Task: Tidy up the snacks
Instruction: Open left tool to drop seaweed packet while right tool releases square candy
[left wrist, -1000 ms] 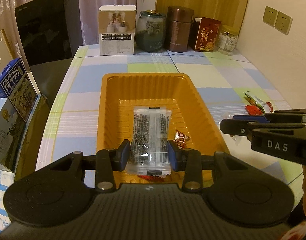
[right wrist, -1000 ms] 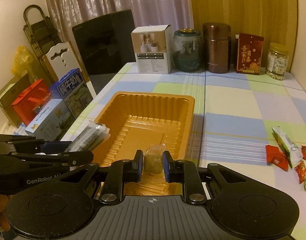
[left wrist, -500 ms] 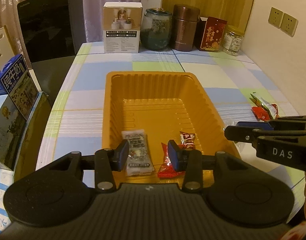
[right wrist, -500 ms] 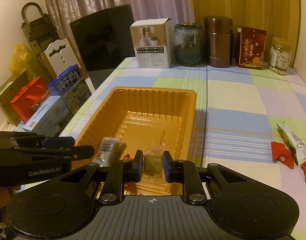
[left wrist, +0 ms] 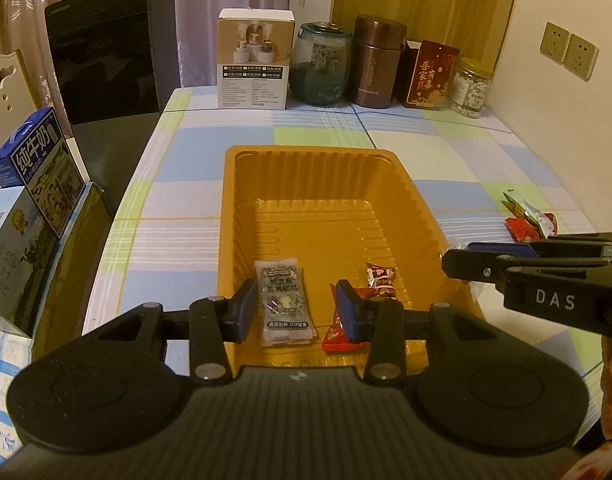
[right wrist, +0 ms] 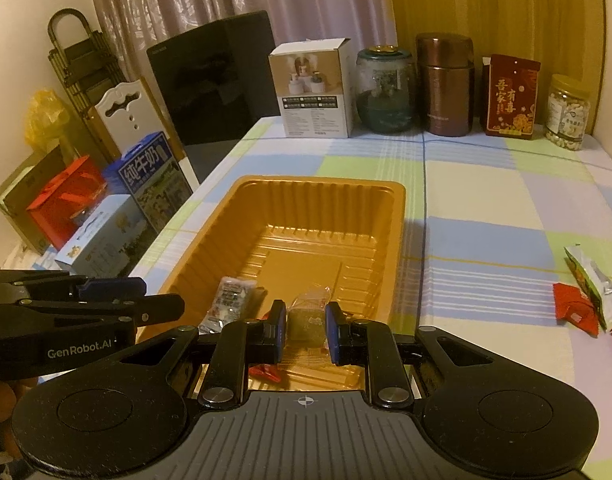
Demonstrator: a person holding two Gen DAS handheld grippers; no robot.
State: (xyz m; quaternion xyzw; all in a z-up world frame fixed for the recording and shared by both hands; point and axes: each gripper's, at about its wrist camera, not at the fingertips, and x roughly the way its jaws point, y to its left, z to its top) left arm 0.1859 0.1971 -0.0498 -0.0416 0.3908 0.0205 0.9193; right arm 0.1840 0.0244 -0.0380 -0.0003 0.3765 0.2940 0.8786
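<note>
The left gripper (left wrist: 292,308) hangs over the near end of the orange tray (left wrist: 306,168) with its jaws apart and nothing between the pads; a second ago those pads pinched a clear packet of dark snack, and now that grey packet (left wrist: 284,304) lies flat on the tray floor, seen through the gap between the fingers and touching neither pad. Half a second ago it had already dropped there, and it has not shifted since. To its right in the tray lie a red wrapper (left wrist: 338,334), partly hidden behind the right-hand blue pad, and a small red-and-white sweet (left wrist: 381,280) just beyond it; a second ago the held packet covered most of that spot.

The right gripper (right wrist: 305,330) remains clamped on a small clear packet with a brownish block inside (right wrist: 305,322); its pads press the packet on both sides over the tray's near edge, just as in the earlier frames. In the right wrist view the tray, bare a second ago, now shows the grey packet (right wrist: 230,300) lying to the left of the held one; the left gripper (right wrist: 162,306) reaches in from the left, empty where it carried the packet before. On the checked tablecloth (right wrist: 486,184), well to the right of the tray, a loose cluster of red and green snack packets (right wrist: 586,300) waits unchanged.
</note>
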